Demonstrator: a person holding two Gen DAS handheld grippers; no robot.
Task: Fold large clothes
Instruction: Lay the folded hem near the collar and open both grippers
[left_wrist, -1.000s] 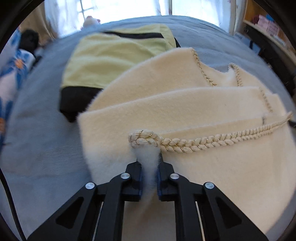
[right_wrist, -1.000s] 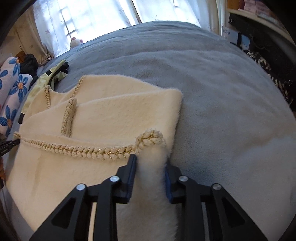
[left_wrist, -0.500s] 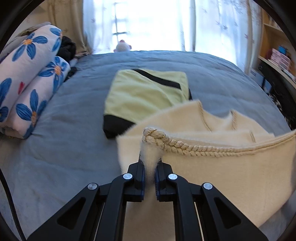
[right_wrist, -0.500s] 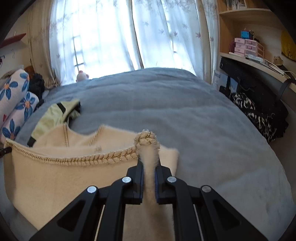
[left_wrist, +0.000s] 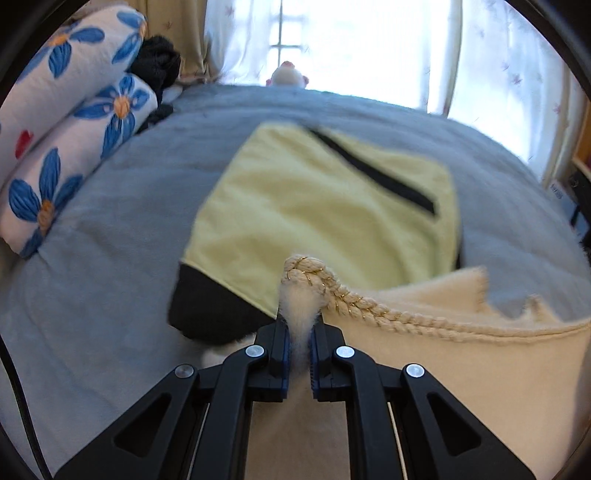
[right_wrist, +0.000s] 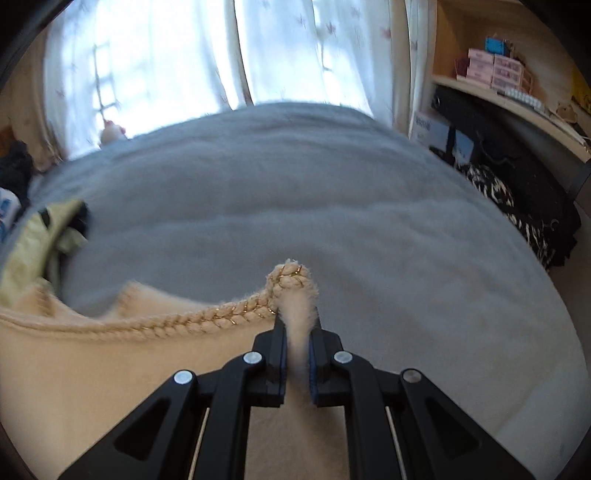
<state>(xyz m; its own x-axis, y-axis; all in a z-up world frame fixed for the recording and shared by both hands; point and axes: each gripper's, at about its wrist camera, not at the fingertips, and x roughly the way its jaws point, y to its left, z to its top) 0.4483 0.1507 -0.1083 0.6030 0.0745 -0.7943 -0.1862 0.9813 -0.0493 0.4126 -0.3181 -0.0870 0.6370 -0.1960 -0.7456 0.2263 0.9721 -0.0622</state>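
The left gripper (left_wrist: 299, 350) and right gripper (right_wrist: 297, 350) each pinch tight on a braided corner of the cream garment (left_wrist: 461, 369), its edge stretched between them, seemingly above the grey bed (right_wrist: 332, 192).

Two floral pillows (left_wrist: 70, 136), two garments: cream (left_wrist: 461, 369), yellow-green (left_wrist: 325, 218), one bed (right_wrist: 332, 206)
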